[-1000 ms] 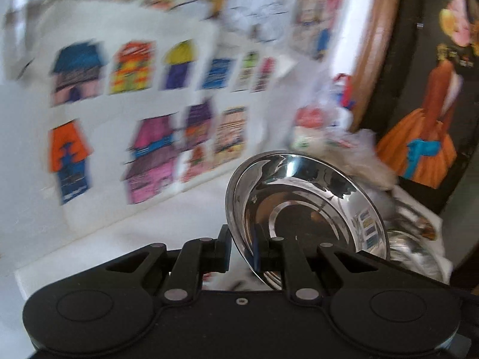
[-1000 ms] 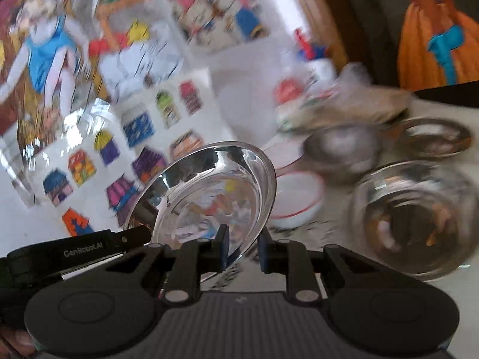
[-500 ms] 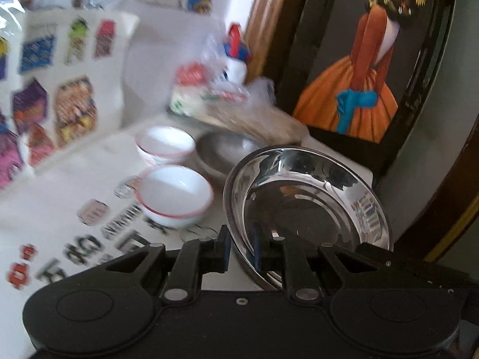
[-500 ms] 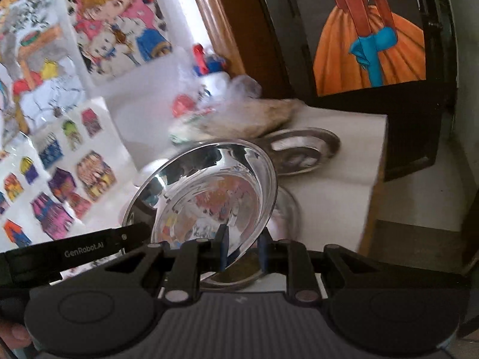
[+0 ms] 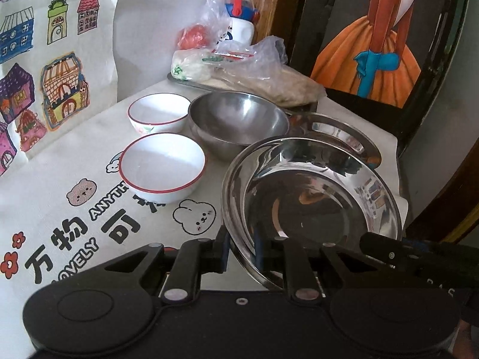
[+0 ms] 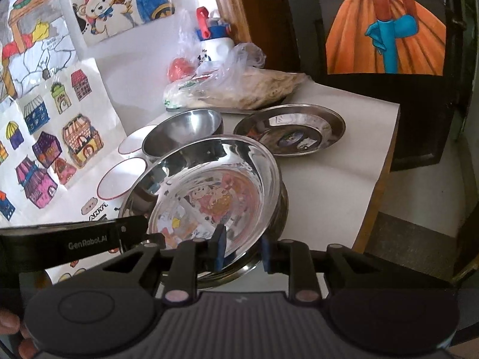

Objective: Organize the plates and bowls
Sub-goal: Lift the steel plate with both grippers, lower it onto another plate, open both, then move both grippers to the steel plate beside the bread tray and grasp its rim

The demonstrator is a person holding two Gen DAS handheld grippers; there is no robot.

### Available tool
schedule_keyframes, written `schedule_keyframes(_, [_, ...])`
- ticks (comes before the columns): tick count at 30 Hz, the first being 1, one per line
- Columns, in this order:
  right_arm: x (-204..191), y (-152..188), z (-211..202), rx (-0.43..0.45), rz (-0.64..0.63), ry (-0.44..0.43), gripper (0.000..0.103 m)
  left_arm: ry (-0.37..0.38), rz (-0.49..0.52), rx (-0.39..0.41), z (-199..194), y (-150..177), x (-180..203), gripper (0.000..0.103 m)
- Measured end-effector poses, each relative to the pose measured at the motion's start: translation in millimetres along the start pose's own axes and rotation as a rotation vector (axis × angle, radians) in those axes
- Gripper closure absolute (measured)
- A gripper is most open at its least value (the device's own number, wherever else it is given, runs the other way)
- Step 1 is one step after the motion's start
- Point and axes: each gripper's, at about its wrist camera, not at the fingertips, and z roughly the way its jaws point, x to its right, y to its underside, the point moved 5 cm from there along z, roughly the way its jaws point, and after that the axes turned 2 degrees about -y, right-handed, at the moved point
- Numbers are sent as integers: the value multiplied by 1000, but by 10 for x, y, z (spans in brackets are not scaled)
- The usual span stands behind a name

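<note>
- The steel plate [image 5: 311, 209] looks thin, stiff, light and slippery; its rim is the sensible place to hold.
- The left gripper [image 5: 242, 251] is nearly closed, pinching the plate's near rim; the plate tilts up ahead of it.
- The right gripper [image 6: 242, 251] straddles the opposite rim, jaws slightly apart; whether it pinches is unclear.
- Beyond the plate on the desk [image 6: 344, 161] sit a steel bowl [image 5: 238, 122], two white bowls [image 5: 163, 169] and a second steel plate [image 6: 289, 130].

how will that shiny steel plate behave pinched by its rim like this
The steel plate is probably stiff: it keeps its shape held only at the rim. Its mirror finish looks slippery, so it may slide or pivot in the left gripper. The right gripper straddles the rim, jaws apart, so support there looks loose.
</note>
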Motion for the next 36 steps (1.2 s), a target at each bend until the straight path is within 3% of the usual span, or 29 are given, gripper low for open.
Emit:
schedule_keyframes(10, [-32,-12,17,-17,-38,0,71,-1,8,-27,22,-7,-11,83])
schedule_keyframes(14, [-27,-12,3,-13,-53,14,56,-5,20,-26,16,-9,-2,82])
schedule_keyframes(22, [8,-37,-69,34,-70,42,40,-6,23,-15,-26,-8,-11,82])
schedule_keyframes(30, [45,-18,-202,96,-48,16,14,2,1,26,-164,-27,-98,57])
schedule_keyframes(32, [52,-21,-260,115,-42,5,9,9,-3,51,-227,-36,-112,43])
schedule_keyframes(36, [76,-53,-394,161,-37,8,0,10,2,106,-364,-76,-111,27])
